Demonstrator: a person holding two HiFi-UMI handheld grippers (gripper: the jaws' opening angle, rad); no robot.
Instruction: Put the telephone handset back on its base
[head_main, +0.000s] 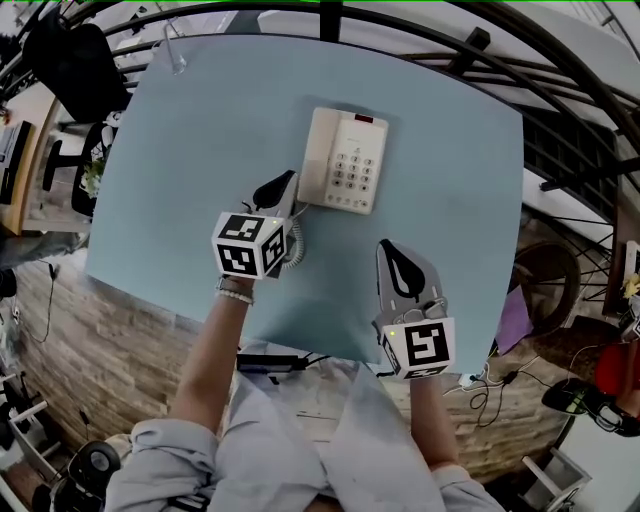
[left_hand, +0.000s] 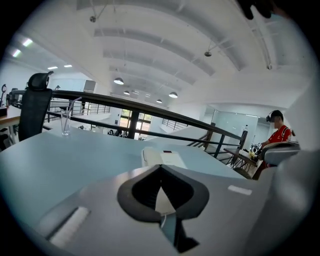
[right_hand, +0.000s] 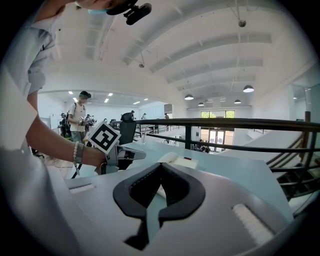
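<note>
A cream telephone (head_main: 343, 160) lies on the pale blue table (head_main: 180, 150), with its handset (head_main: 317, 155) resting along the left side of the base. A coiled cord (head_main: 296, 245) trails from it toward the table's front. My left gripper (head_main: 288, 180) is shut and holds nothing, just left of the phone's near corner. The left gripper view shows the phone (left_hand: 162, 157) right beyond the closed tips. My right gripper (head_main: 386, 247) is shut and holds nothing, nearer the front edge and right of the cord. In the right gripper view, the phone (right_hand: 180, 161) sits ahead and the left gripper (right_hand: 131, 154) is at its left.
A drinking glass (head_main: 175, 55) stands at the table's far left corner. A black office chair (head_main: 75, 65) is beyond that corner, and a dark railing (head_main: 330, 15) runs behind the table. Cables and plugs (head_main: 490, 385) lie on the floor at the right.
</note>
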